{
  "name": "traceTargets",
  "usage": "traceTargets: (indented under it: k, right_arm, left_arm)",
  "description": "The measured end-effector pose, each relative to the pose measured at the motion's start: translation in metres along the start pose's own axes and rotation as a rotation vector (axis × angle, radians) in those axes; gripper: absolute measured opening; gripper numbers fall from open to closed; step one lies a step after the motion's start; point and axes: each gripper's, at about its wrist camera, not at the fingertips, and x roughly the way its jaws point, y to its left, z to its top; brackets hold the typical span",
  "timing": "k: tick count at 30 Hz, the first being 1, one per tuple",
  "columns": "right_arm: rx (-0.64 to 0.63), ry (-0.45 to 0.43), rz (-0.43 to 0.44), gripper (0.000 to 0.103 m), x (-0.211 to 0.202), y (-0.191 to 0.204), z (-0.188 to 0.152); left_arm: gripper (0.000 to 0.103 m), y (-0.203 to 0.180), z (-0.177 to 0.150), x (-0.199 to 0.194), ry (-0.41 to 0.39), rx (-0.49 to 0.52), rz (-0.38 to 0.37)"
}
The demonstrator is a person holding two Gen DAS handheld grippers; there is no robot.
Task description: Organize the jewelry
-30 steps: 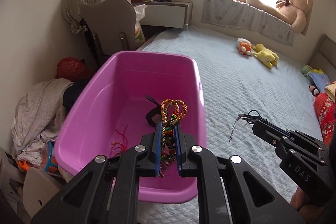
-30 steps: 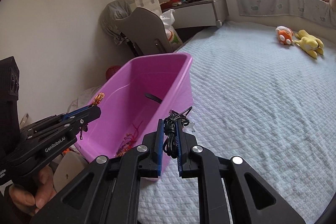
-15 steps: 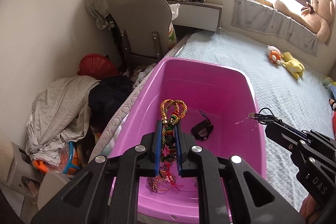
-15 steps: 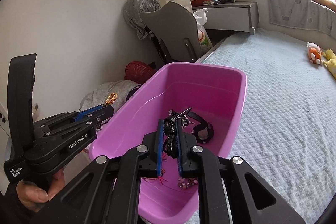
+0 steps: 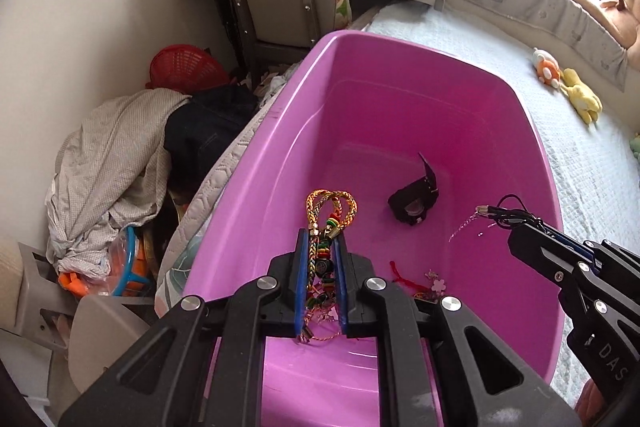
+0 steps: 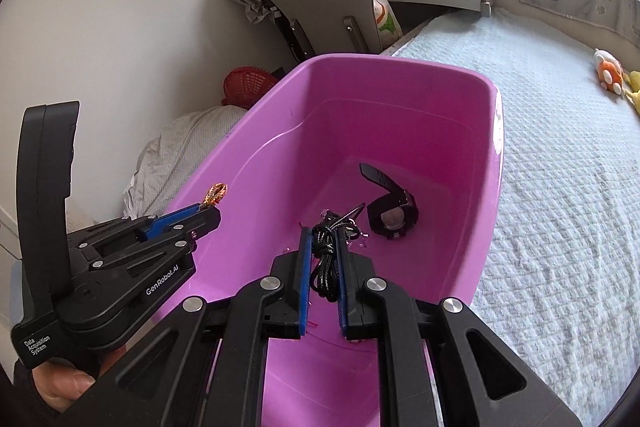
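Bin first: from your left wrist view, the pink tub [image 5: 280,147] sits on the bed [image 5: 580,163], holding a black watch [image 5: 414,201] and a red string tangle [image 5: 416,283] on its floor. Your left gripper [image 5: 320,275] hangs over it, jaws easing apart with the braided gold bracelets [image 5: 330,205] between them.

Right wrist view now: your right gripper [image 6: 323,263] is over the same tub [image 6: 256,167], jaws clamped tight on a black cord necklace [image 6: 326,259]. The watch [image 6: 392,213] lies just beyond.
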Motion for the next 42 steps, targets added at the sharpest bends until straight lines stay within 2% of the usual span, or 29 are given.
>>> traceTargets:
  k: [2,3,5,6,7,8,13,27,31,42]
  right_arm:
    - [-0.002,0.008,-0.01,0.011,0.001,0.0,0.001]
    - [-0.003,0.01,-0.016,0.014,0.001,0.0,0.002]
    - [-0.006,0.006,-0.034,0.036,-0.001,0.0,0.002]
    - [-0.008,0.004,-0.038,0.053,-0.003,0.0,0.003]
    - [-0.007,-0.002,-0.039,0.057,-0.005,-0.001,0.003]
    - [-0.007,-0.009,-0.042,0.057,-0.007,-0.003,0.004]
    - [-0.004,-0.009,-0.045,0.059,-0.015,-0.005,0.002]
    - [-0.009,0.051,-0.095,0.077,-0.026,0.006,0.005]
    - [-0.001,0.084,-0.119,0.078,-0.028,0.009,0.006]
    - [0.054,0.101,-0.163,0.079,-0.042,0.006,0.005]
  left_arm:
    - [0.016,0.001,-0.001,0.002,0.018,-0.009,-0.006]
    - [0.022,0.002,-0.002,0.002,0.025,-0.016,-0.004]
    - [0.041,0.004,-0.002,0.001,0.031,-0.029,0.004]
    - [0.067,0.006,-0.003,-0.002,0.025,-0.039,0.006]
    - [0.087,0.009,-0.004,-0.007,0.006,-0.053,0.005]
    - [0.089,0.01,-0.004,-0.012,-0.017,-0.06,0.006]
    - [0.095,0.01,-0.003,-0.022,-0.018,-0.049,0.014]
    - [0.096,0.012,-0.008,-0.035,0.007,-0.07,0.054]
    - [0.096,0.012,-0.011,-0.04,0.009,-0.073,0.052]
    - [0.096,0.01,-0.009,-0.061,-0.025,-0.068,0.053]
